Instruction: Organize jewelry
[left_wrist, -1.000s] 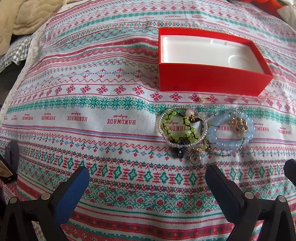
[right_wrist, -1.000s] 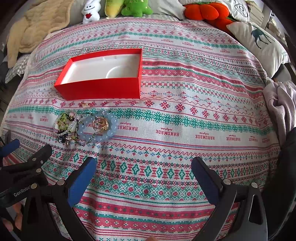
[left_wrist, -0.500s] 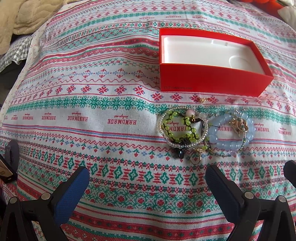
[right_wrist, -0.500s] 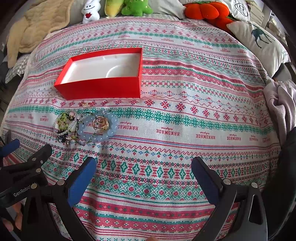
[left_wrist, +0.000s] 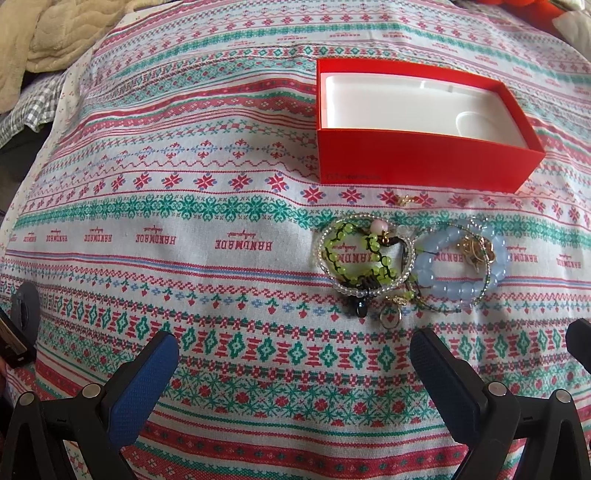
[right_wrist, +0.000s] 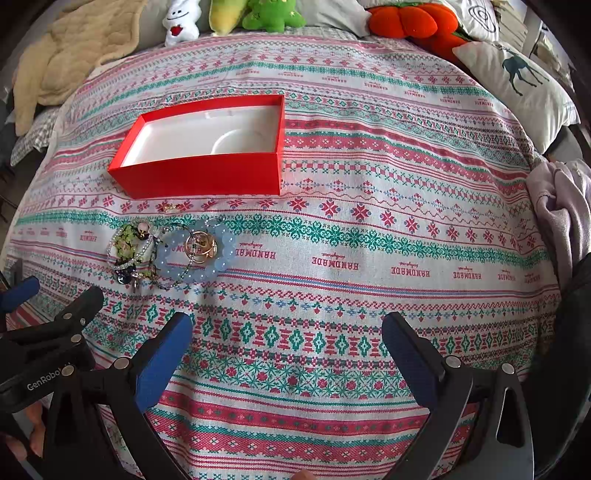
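Little has shifted since the earlier frames. Left gripper (left_wrist: 293, 363) and right gripper (right_wrist: 286, 343) hover, fingers spread, empty. Jewelry pile (left_wrist: 408, 264) lies just beyond the left fingertips, before the red box (left_wrist: 424, 162). Approach step; next, one piece probably needs pinching.

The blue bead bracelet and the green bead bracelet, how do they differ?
The blue bead bracelet has big, pale, close-packed beads; the green bead bracelet has small lime beads spaced along dark cord. Gold pieces lie inside the blue bracelet; a clear-bead loop rings the green one. Both lie flat on the patterned cloth, side by side near the red box.
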